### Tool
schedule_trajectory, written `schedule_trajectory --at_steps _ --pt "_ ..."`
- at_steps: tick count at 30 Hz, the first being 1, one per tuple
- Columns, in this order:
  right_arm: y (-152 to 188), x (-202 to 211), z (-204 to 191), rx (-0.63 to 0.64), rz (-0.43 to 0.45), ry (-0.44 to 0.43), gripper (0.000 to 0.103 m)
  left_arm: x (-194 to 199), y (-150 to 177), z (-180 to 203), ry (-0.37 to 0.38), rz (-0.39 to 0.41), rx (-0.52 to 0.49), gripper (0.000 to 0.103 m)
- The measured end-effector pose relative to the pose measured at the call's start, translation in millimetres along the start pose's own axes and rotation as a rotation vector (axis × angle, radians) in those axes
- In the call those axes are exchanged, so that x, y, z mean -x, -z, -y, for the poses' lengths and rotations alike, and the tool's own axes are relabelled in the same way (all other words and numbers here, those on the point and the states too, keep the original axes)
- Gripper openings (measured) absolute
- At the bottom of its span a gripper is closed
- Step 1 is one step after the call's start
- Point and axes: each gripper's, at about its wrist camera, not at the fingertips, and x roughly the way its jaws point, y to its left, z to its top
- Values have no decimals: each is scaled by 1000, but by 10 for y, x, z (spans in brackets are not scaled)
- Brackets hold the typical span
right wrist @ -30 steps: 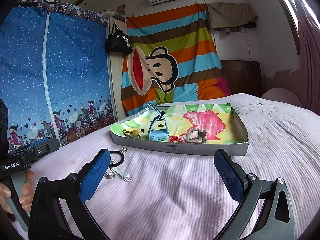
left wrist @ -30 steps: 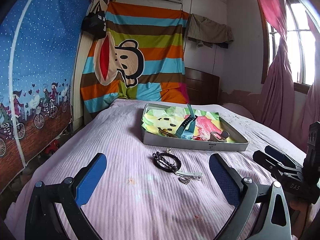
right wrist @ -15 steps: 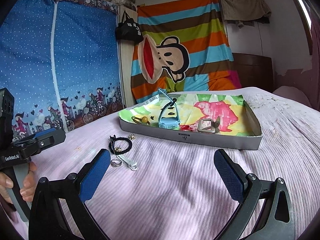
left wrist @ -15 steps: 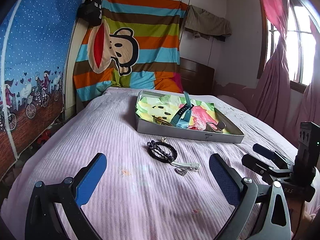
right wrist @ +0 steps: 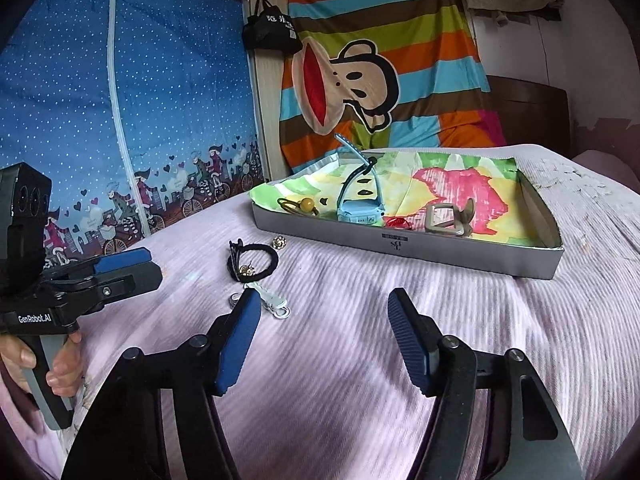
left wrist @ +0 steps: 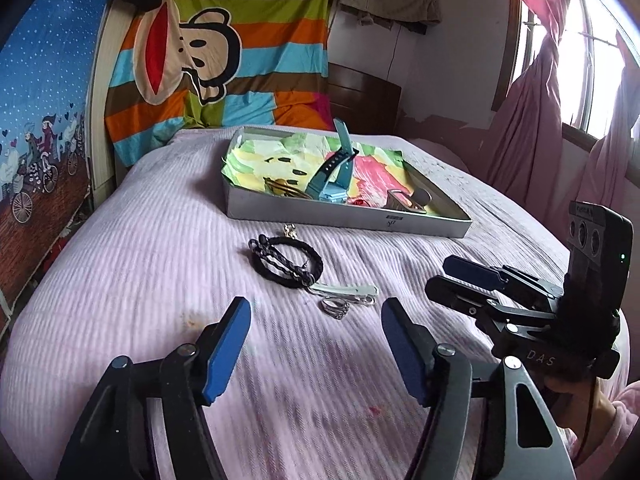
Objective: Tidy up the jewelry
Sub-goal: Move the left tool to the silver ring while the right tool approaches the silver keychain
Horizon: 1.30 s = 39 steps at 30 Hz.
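Note:
On the pink bedspread lie a black braided bracelet point(left wrist: 286, 262), a silver ring point(left wrist: 335, 306), a pale clasp point(left wrist: 352, 291) and a small gold stud point(left wrist: 290, 230). Behind them a shallow grey tray point(left wrist: 344, 222) holds a blue watch point(left wrist: 334, 182), a bead hair tie point(right wrist: 298, 206), a red piece and a buckle point(right wrist: 446, 220). My left gripper point(left wrist: 316, 344) is open and empty, just short of the ring. My right gripper point(right wrist: 324, 340) is open and empty, its left finger point(right wrist: 240, 336) beside the clasp point(right wrist: 272, 300). The bracelet point(right wrist: 252, 260) also shows there.
The right gripper's body point(left wrist: 520, 304) sits close to the right of the loose jewellery. The left gripper's body point(right wrist: 80, 276) is at the bed's left side. A striped monkey blanket point(left wrist: 224, 52) and wooden headboard stand behind the tray. A blue wardrobe cover point(right wrist: 120, 100) flanks the bed.
Both grippers have moved forward and down toward the loose jewellery on the bedspread. Both stay open. No jewellery has moved.

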Motion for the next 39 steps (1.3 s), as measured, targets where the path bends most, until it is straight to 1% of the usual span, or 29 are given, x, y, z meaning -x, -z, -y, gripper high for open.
schedule_trajectory --at_steps 2,4,6,9,16,18,20,22,25,29,38,39 --pt "-1 -63 -21 15 -20 -13 52 -64 2 4 13 -27 3 57" --pt "-2 -130 -43 31 -44 -24 43 -126 -9 6 26 -52 4 53" --pt "-1 -197 -61 40 -62 -38 40 -198 -17 21 30 -80 0 48" --pt "-2 -280 -65 44 -86 -61 34 -312 -25 39 32 -126 -9 42" --pt "-1 -454 -55 35 -127 -115 33 -473 -76 8 21 -162 7 35" --pt "3 -500 -56 34 -140 -125 29 -509 -80 2 19 -171 9 32" --pt "7 -538 -55 30 -150 -134 29 -531 -80 7 19 -178 7 31" --pt "9 -563 -48 26 -155 -142 29 -551 -78 11 17 -186 5 28" --pt "9 -597 -29 15 -165 -156 29 -572 -74 3 11 -194 8 19" --pt "4 -662 -34 20 -182 -170 29 -556 -67 -20 13 -185 22 19" --pt "-3 -802 -164 73 -228 -198 29 -485 -62 -60 5 -166 51 19" --pt "-9 -819 -184 79 -233 -200 27 -471 -66 -57 5 -162 51 19"
